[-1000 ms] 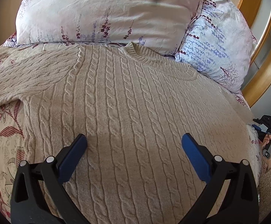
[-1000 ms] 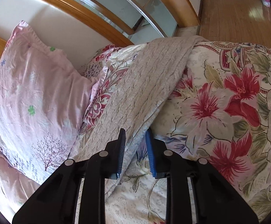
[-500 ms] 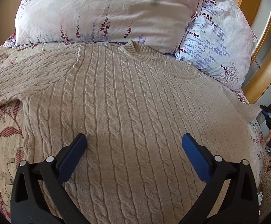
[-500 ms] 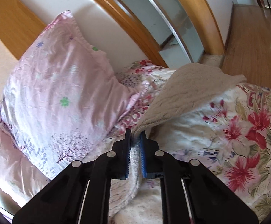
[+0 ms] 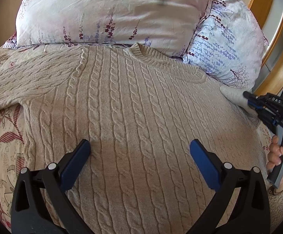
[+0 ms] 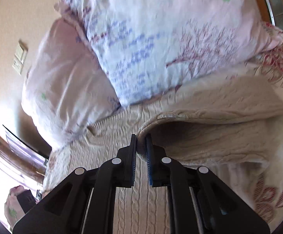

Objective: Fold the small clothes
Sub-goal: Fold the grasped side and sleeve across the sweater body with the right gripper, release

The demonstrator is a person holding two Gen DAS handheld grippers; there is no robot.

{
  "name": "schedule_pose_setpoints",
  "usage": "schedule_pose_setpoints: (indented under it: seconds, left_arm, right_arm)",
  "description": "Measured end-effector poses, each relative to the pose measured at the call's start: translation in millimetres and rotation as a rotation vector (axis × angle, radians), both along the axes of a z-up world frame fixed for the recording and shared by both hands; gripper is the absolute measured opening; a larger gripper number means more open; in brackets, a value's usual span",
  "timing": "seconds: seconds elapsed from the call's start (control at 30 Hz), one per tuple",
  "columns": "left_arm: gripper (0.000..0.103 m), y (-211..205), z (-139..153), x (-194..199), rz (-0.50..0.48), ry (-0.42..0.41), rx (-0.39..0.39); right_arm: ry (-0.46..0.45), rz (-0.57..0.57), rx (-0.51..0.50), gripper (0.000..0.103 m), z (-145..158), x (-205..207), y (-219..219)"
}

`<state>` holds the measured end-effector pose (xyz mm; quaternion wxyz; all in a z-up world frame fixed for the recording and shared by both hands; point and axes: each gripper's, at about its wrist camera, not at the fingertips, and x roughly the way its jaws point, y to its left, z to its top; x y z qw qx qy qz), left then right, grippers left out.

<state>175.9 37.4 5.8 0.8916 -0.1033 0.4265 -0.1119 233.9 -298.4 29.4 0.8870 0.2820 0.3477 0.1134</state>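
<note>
The left gripper [image 5: 139, 152] hangs over the sweater [image 5: 122, 117], jaws spread wide and holding nothing. The sweater lies flat on the flowered bedspread [image 5: 1, 136]. The right gripper [image 6: 141, 146] has its jaws pinched on the sleeve [image 6: 209, 124], lifted above the body. Beyond, two pillows [image 5: 112, 9].

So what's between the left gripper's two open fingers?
Only the sweater's cable-knit front lies between the left gripper's fingers, seen in the left wrist view.
</note>
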Motion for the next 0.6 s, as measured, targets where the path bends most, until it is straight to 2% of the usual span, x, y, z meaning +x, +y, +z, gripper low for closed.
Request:
schedule_pose_setpoints:
  seconds: [0.1,0.17,0.3,0.6]
  left_arm:
    - [0.101,1,0,-1,-0.001,-0.001,-0.008]
    - [0.101,1,1,-1,0.000,-0.001,-0.010]
    - [0.101,0,0,-1,0.000,0.001,0.000]
    - [0.101,-1,-1,-1,0.001,0.002,-0.001]
  right_arm:
    - [0.095,0.047,-0.023,0.012,-25,5,17]
    - [0.123,0.043,0.007,0.014,-30,6,13]
    - [0.126,-0.014,0.131,0.042,-24,6,-11]
    - [0.123,-0.313,0.152,0.041,-15,2,-73]
